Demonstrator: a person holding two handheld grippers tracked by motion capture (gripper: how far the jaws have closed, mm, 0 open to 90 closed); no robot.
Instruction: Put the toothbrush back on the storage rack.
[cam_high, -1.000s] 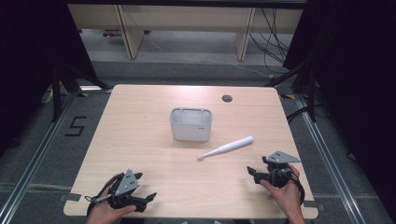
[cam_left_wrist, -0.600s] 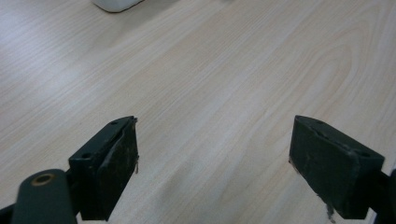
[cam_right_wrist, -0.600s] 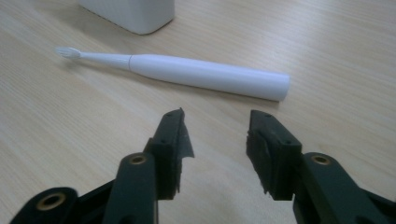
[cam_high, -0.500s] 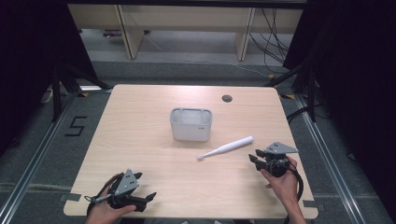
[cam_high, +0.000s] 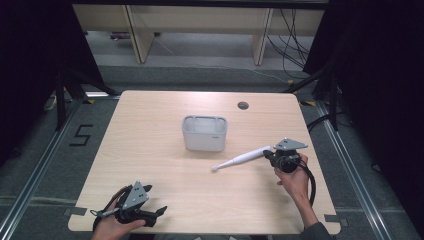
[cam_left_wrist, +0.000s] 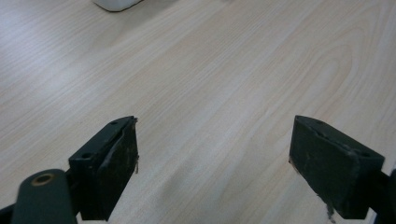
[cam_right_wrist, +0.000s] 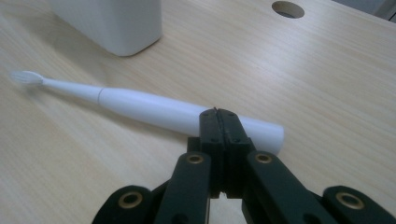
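A white electric toothbrush (cam_high: 242, 158) (cam_right_wrist: 149, 106) lies flat on the wooden table, its bristle end pointing toward the front left. My right gripper (cam_high: 267, 154) (cam_right_wrist: 218, 113) sits at the thick end of the handle. Its jaws have just been closing and now stand shut, pressed together with nothing between them, their tips against or just over the handle. Near the front left edge my left gripper (cam_high: 155, 200) (cam_left_wrist: 215, 163) rests open, with bare table between its pads. A white rectangular cup (cam_high: 204, 132) (cam_right_wrist: 112, 23) stands in the middle of the table.
A round cable hole (cam_high: 243, 105) (cam_right_wrist: 287, 9) sits near the table's far edge. A corner of the white cup (cam_left_wrist: 114, 3) shows far ahead of the left jaws. Dark floor, frame rails and cables surround the table (cam_high: 150, 150).
The right hand has moved up and left to the toothbrush's handle end, and its jaws have gone from open to shut. The toothbrush and the left gripper have stayed put.
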